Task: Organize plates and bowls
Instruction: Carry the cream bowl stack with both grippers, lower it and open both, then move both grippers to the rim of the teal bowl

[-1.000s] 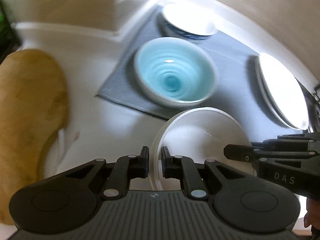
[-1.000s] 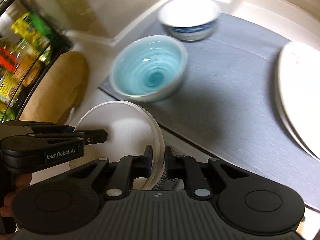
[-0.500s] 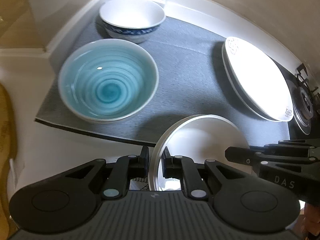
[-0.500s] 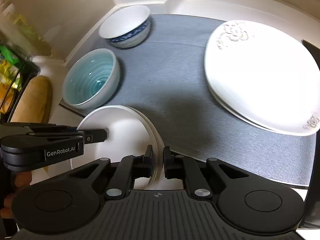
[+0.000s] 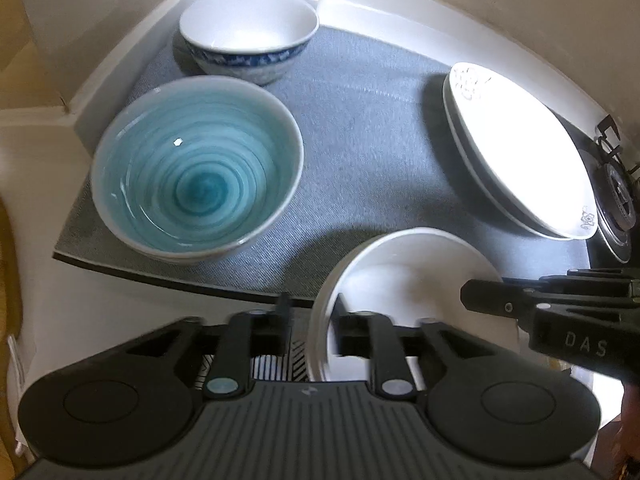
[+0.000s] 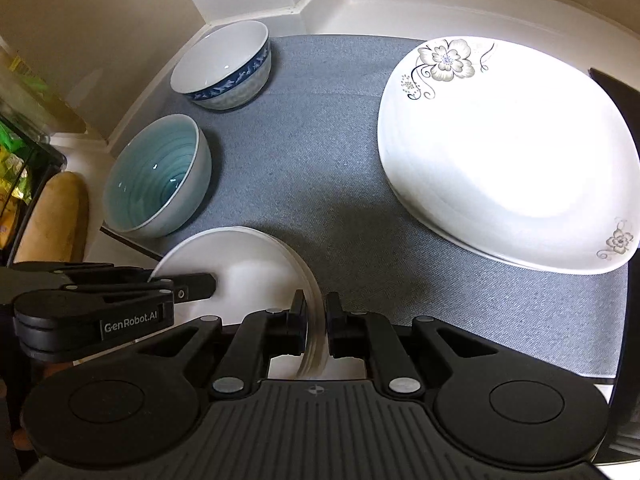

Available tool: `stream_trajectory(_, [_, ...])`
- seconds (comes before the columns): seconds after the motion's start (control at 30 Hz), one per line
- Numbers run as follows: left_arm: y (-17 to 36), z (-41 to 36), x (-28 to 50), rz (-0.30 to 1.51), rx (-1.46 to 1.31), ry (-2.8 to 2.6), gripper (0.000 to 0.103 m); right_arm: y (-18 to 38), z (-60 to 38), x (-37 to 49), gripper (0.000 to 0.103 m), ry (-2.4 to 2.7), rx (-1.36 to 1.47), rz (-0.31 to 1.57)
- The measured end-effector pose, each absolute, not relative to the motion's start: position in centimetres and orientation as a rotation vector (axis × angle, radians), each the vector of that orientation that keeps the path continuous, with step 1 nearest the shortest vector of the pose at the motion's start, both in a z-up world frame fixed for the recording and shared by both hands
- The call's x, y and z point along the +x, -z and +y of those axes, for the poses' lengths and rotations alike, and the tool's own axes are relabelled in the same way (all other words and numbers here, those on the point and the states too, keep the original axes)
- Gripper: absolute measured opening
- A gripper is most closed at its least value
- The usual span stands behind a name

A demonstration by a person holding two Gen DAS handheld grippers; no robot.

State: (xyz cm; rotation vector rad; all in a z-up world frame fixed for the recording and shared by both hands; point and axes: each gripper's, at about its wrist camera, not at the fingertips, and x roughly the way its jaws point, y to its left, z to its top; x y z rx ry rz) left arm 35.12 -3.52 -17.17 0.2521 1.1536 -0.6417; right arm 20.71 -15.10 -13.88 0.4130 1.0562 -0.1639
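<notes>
While the right gripper [image 6: 316, 324] pinches the small white plates [image 6: 240, 256] on its side, the left gripper [image 5: 310, 320] has just spread its jaws off their rim, suggesting they are being set down.

Left tongs [image 5: 310, 322]: your matte black, ribbed housing, round silver screws.
Right tongs [image 6: 316, 322]: yours, black too, white "DAS" marking.

Left tool [image 5: 310, 322] has just been opening up, so its pads now sit apart around the small white plate's [image 5: 412, 276] rim instead of pinching it. Both views slide over too: the grey mat [image 6: 320, 184] now fills mid-frame, and the wooden board drops off the left edge.
</notes>
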Motion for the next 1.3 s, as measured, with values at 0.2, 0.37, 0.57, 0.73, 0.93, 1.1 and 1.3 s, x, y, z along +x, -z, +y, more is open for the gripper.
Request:
stream_trajectory(0.2, [14.2, -0.9, 34.7, 1.043, 0.203, 0.669, 0.088, 12.1, -15.3, 20.2, 0.039, 0.142, 0.450, 1.006])
stream_trajectory(0.37, [12.6, 2.1, 35.0, 1.041, 0.142, 0.567, 0.102, 10.0, -15.0, 20.3, 0.055, 0.138, 0.422, 0.962])
stream_trajectory(0.57, [12.3, 3.2, 35.2, 1.110, 0.120, 0.517, 0.102, 9.8, -13.4, 21.1, 0.061, 0.103, 0.382, 1.001])
stream_trajectory(0.73, [12.3, 3.7, 34.8, 1.123, 0.126, 0.526, 0.102, 9.2, -12.2, 21.5, 0.064, 0.080, 0.347, 1.003])
stream_trajectory(0.93, [12.0, 3.8, 34.8, 1.105, 0.126, 0.522, 0.102, 8.9, -11.8, 21.5, 0.064, 0.076, 0.328, 1.002])
stream_trajectory(1.1, [11.9, 4.0, 34.9, 1.107, 0.121, 0.508, 0.102, 8.8, -11.4, 21.9, 0.064, 0.066, 0.319, 1.001])
stream_trajectory(1.3, [11.9, 4.3, 35.7, 1.118, 0.111, 0.482, 0.102, 8.7, -11.0, 22.6, 0.064, 0.052, 0.312, 0.994])
